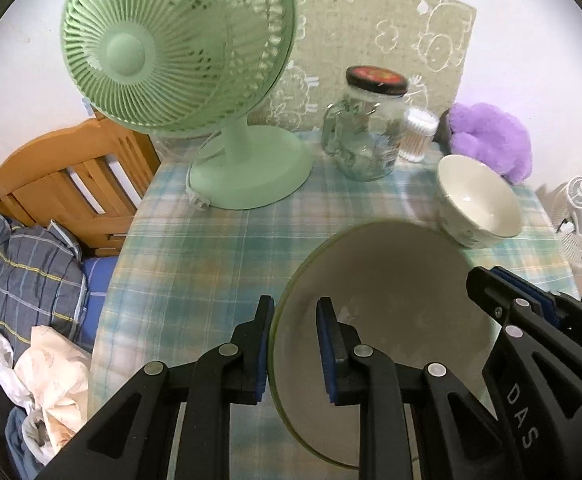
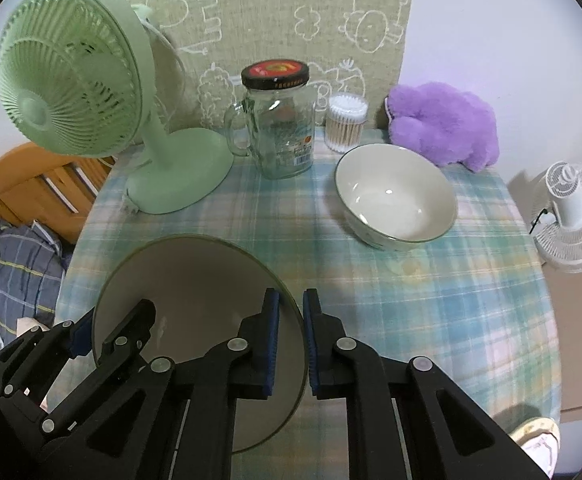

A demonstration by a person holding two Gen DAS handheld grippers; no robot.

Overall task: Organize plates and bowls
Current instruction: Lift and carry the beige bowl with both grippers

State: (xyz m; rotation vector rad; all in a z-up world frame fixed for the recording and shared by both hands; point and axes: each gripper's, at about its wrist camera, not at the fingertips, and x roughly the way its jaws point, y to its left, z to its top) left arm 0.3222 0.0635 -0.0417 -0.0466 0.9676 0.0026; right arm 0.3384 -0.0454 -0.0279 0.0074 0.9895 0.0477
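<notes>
While both claws sit on the plate (image 1: pixel 387 304), we read the left claw (image 1: pixel 296 346) as straddling its left rim: one blue pad outside the edge, one over the plate face, with a visible gap at the inner pad, so released, not clenched. The right claw (image 2: pixel 291 338) straddles the opposite rim the same way, pads either side of the edge with slim gaps; we can't tell whether it actually pinches.

The plate is pale with a thin green rim and sits at the near edge of the round surface (image 2: pixel 431 300), which is covered in teal plaid cloth. In the left wrist view the right claw enters at the plate's right rim.

The white bowl (image 2: pixel 397 196) stands upright behind and to the right of the plate, apart from it in the right wrist view.

Back row, left to right: green desk fan (image 2: pixel 71 68), handled glass jar (image 2: pixel 277 120) with dark lid, cotton-swab tub (image 2: pixel 347 122), purple plush (image 2: pixel 443 124). A white fan (image 2: pixel 569 216) sits off the surface at right. A wooden bed frame (image 1: pixel 67 176) and plaid pillow (image 1: pixel 31 276) are at left.
</notes>
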